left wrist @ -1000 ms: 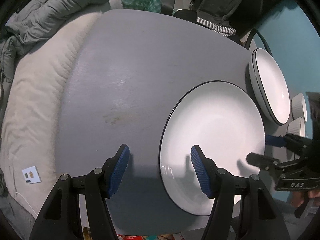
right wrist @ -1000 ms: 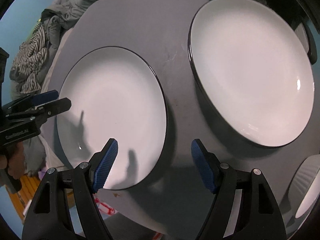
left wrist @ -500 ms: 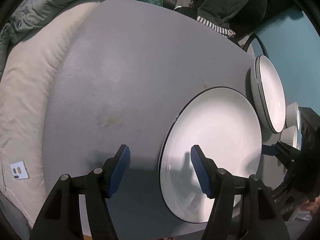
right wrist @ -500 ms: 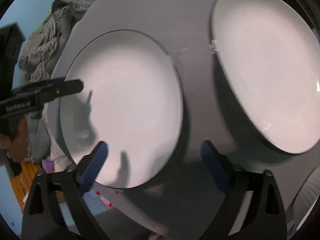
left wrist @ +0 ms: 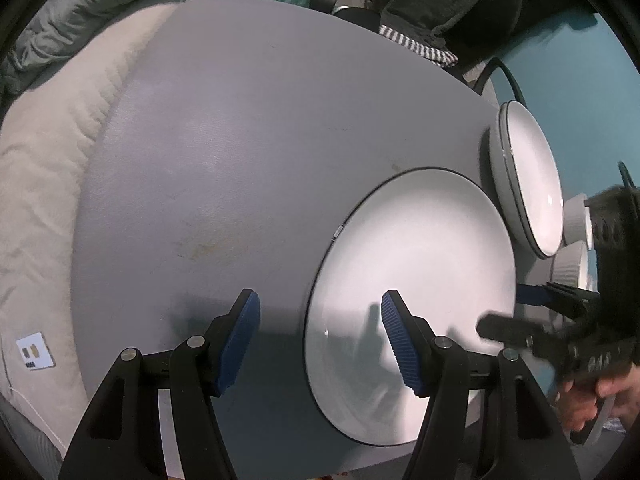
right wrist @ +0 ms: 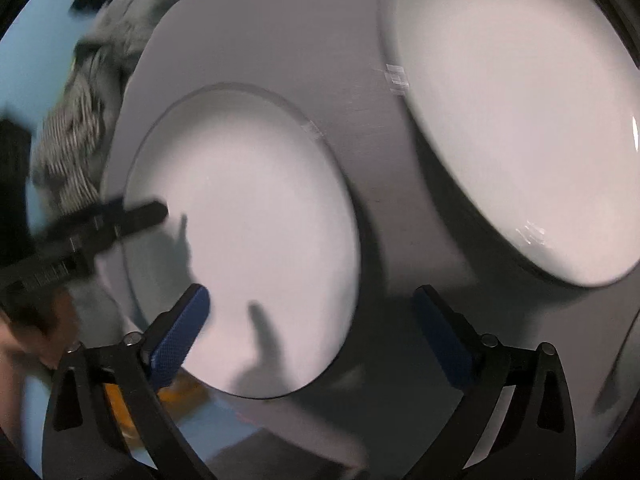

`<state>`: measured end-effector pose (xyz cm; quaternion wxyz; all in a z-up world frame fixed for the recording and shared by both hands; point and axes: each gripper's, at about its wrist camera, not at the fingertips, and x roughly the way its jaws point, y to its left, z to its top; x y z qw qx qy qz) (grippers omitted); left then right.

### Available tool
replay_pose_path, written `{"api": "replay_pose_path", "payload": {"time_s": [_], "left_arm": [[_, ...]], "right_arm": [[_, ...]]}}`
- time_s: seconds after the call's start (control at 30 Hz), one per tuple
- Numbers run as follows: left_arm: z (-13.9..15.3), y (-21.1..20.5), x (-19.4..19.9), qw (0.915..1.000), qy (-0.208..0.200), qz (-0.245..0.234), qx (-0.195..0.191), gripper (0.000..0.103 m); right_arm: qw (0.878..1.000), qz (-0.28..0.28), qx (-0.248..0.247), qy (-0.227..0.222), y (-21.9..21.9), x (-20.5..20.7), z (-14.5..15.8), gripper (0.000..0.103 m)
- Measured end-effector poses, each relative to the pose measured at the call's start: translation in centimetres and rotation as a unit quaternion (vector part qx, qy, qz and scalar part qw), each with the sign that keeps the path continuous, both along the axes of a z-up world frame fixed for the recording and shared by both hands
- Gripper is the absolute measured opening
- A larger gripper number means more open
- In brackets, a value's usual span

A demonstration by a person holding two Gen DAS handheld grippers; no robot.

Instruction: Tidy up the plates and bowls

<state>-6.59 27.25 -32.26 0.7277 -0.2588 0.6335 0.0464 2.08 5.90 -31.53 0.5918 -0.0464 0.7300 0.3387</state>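
Observation:
A flat white plate with a dark rim (left wrist: 420, 276) lies on the grey table (left wrist: 240, 140); it also shows in the right wrist view (right wrist: 248, 232). A deeper white plate (left wrist: 532, 176) lies beyond it, large in the right wrist view (right wrist: 516, 120). Two small white ribbed bowls (left wrist: 574, 248) sit past that. My left gripper (left wrist: 320, 332) is open over the near plate's left rim. My right gripper (right wrist: 310, 332) is open above the same plate's opposite rim. Neither holds anything.
A cream cushion (left wrist: 48, 168) and grey bedding (left wrist: 100, 12) border the table's left side. Dark and striped clothes (left wrist: 420, 12) lie at the far edge. A teal wall (left wrist: 572, 80) stands at the right.
Both grippers have moved in closer over the near plate. The right wrist view is now blurred from motion. Both stay open.

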Motion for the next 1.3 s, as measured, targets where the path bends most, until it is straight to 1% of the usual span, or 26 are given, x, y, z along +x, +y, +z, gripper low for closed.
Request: {"api": "replay_pose_path", "payload": {"time_s": [0.07, 0.1, 0.13, 0.17, 0.2, 0.27, 0.33, 0.43, 0.6, 0.7, 0.73, 0.83, 1.03, 1.13, 1.23, 1.3], "left_arm": [[-0.1, 0.1, 0.1, 1.0, 0.002, 0.0, -0.009, 0.065], [-0.2, 0.1, 0.1, 0.9999, 0.003, 0.001, -0.013, 0.064], [-0.2, 0.2, 0.2, 0.9998, 0.004, 0.002, -0.02, 0.057], [-0.3, 0.3, 0.2, 0.9995, 0.008, 0.002, -0.031, 0.047], [-0.4, 0.3, 0.2, 0.9992, 0.012, 0.002, -0.039, 0.044], [-0.5, 0.1, 0.3, 0.9987, 0.016, -0.001, -0.048, 0.03], [-0.5, -0.2, 0.3, 0.9991, 0.02, -0.009, -0.036, 0.029], [-0.5, -0.3, 0.3, 0.9993, 0.022, -0.016, -0.026, 0.025], [-0.8, 0.3, 0.3, 0.9989, 0.025, -0.001, -0.039, 0.02], [-0.9, 0.6, 0.2, 0.9987, 0.026, 0.007, -0.044, 0.015], [-1.0, 0.7, 0.2, 0.9985, 0.026, 0.009, -0.048, 0.015], [-1.0, 0.8, 0.0, 0.9981, 0.023, 0.016, -0.054, 0.014], [-1.0, 0.4, 0.5, 0.9987, 0.023, 0.011, -0.044, 0.014], [-1.0, 0.5, 0.3, 0.9985, 0.022, 0.021, -0.046, 0.014], [-1.0, 1.0, -0.2, 0.9974, 0.02, 0.044, -0.054, 0.014], [-1.0, 0.8, -0.3, 0.9975, 0.022, 0.046, -0.049, 0.014]], "right_arm": [[1.0, -0.018, -0.004, 0.012, -0.7, 0.7, 0.0, 0.091], [1.0, -0.014, -0.007, 0.011, -0.8, 0.9, 0.1, 0.083], [1.0, -0.008, -0.007, 0.006, -1.0, 1.0, 0.2, 0.07], [1.0, -0.005, -0.001, 0.007, -1.0, 0.9, 0.4, 0.061], [1.0, -0.003, 0.01, 0.02, -1.1, 1.0, 0.4, 0.049], [0.999, -0.009, 0.013, 0.036, -1.6, 0.7, 0.3, 0.044], [0.999, -0.002, 0.013, 0.03, -1.7, 0.7, 0.4, 0.036], [1.0, 0.002, 0.008, 0.009, -1.6, 0.5, 0.8, 0.033], [1.0, -0.01, 0.012, -0.002, -1.9, 1.2, 0.9, 0.028], [1.0, -0.005, -0.002, -0.002, -1.6, 1.1, 0.3, 0.019], [1.0, -0.004, -0.004, 0.0, -0.7, 0.8, 0.0, 0.018], [1.0, -0.018, 0.006, 0.006, -1.1, 0.8, -0.1, 0.017], [0.999, -0.04, 0.015, 0.033, -2.0, 1.4, -0.6, 0.015], [0.999, -0.036, 0.008, 0.03, -1.2, 1.1, -0.5, 0.014], [0.999, -0.029, 0.002, 0.02, -1.0, 0.9, -0.2, 0.014], [0.999, -0.032, 0.002, 0.021, -1.4, 1.1, -0.2, 0.014]]}}
